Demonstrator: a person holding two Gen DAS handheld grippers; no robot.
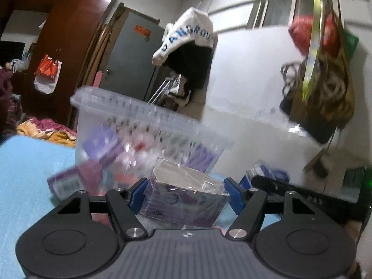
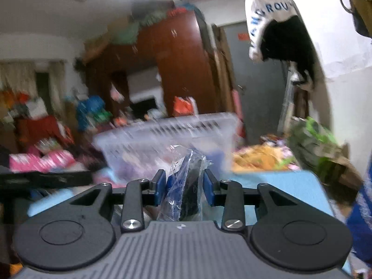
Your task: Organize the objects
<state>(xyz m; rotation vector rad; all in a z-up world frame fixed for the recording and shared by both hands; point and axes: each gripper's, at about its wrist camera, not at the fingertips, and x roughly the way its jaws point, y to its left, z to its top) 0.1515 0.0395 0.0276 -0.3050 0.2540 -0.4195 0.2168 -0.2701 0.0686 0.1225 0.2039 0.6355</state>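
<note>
On the light blue bed cover [image 1: 34,162], a clear plastic bin [image 1: 139,125] sits a bit ahead of both grippers, and you can see purple packets through its wall, though it's all pretty smeared by blur. In the left wrist view, the left gripper [image 1: 186,195] is clamped on a purple packet wrapped in clear plastic [image 1: 186,200], with both blue pads pressed against its sides. The packet sits just in front of the bin, low and near the cover. Another purple packet [image 1: 69,181] shows off to the left of the fingers, right by the bin's lower corner, too blurred to tell if it's touching.

In the right wrist view, the right gripper [image 2: 184,186] is squeezed onto a dark blue packet in crinkly clear wrap [image 2: 186,186], held upright between the pads, with the wrap sticking out above them. The same bin [image 2: 167,134] is straight ahead of it, its slotted rim tilted in the frame.

Background stuff: a brown wardrobe [image 2: 181,58], a grey door [image 1: 132,55], and a white bag with blue lettering [image 1: 190,34] hanging over something black. Piles of clothes and bags fill the far side of the room.
</note>
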